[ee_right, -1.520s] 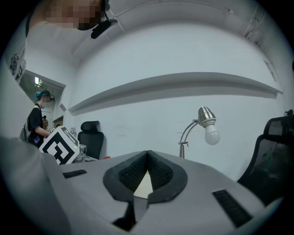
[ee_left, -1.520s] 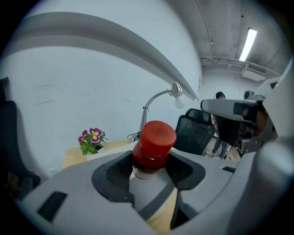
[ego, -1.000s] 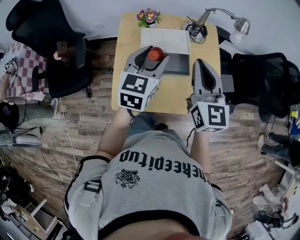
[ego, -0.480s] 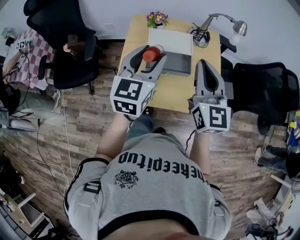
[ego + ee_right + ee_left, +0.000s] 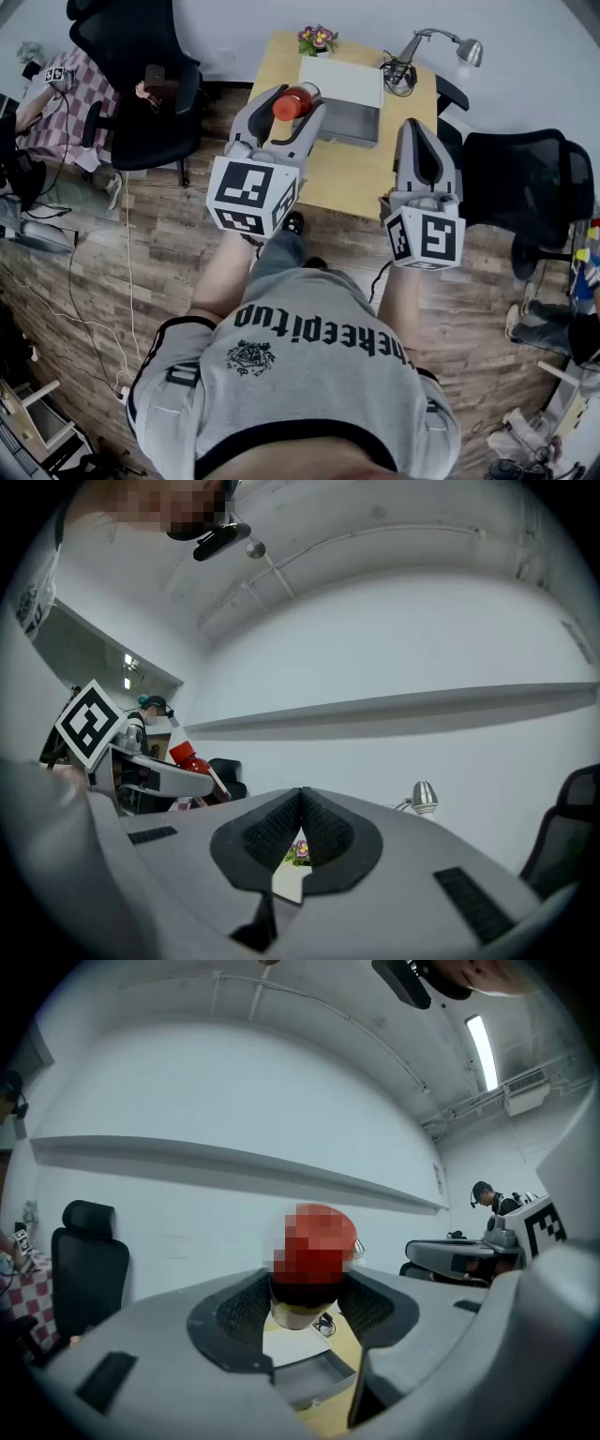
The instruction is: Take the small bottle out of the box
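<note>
My left gripper (image 5: 292, 97) has its fingers clamped on the small red-capped bottle (image 5: 292, 103), 1 finger on each side of its neck. It holds the bottle in the air, outside the open flat box (image 5: 354, 124) and just off that box's left edge as the head view shows it. The box has a white lid folded back and a grey tray, and the tray's inside reads as plain grey. My right gripper (image 5: 419, 128) hangs over the right side, its fingers pressed flat together.

The box sits on a pale wooden bench (image 5: 342, 183), with a pot of purple and yellow flowers (image 5: 317, 39) and a silver desk lamp (image 5: 448, 45) at the far edge. A black office chair (image 5: 141, 108) stands to the bench's left and a 2nd black office chair (image 5: 530, 183) to its right, on a plank floor (image 5: 159, 248).

Only the left gripper view shows the bottle's pale base above the tray, and a person in a headset (image 5: 487, 1194) far off to the right. The right gripper view catches the flowers under its closed fingers.
</note>
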`<state>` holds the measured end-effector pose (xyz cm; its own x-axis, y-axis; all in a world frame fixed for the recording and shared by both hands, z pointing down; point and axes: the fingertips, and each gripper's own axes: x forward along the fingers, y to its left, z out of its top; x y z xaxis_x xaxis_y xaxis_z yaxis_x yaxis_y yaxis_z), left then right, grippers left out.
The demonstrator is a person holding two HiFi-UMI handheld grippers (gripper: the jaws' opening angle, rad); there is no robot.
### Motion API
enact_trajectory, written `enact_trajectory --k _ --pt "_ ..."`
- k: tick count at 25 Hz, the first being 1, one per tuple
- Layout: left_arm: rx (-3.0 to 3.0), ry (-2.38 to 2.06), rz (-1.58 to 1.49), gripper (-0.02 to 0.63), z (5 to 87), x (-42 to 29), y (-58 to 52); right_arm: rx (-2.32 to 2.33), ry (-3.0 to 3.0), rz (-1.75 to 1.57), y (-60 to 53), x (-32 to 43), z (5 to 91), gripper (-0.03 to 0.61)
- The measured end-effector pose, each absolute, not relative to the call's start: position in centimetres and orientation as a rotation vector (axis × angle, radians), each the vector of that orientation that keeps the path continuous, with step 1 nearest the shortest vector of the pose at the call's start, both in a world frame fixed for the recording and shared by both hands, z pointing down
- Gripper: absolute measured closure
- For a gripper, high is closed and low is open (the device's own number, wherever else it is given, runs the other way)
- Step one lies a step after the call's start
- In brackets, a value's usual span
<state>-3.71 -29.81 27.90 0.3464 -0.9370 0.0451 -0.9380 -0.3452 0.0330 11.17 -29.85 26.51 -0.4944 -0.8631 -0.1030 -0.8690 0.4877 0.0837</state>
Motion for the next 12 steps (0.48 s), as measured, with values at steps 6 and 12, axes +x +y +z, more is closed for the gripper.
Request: enact_trajectory --k 6,12 --pt "2.525 -1.818 -0.027 0.39 26.7 -3.6 -27.1 -1.555 2.648 0.217 -27.4 12.3 25.7 0.577" --pt "2.522 -1.864 -0.067 0.39 25.7 -3.6 -24.3 -1.555 2.633 0.246 -24.9 13.0 24.9 0.576"
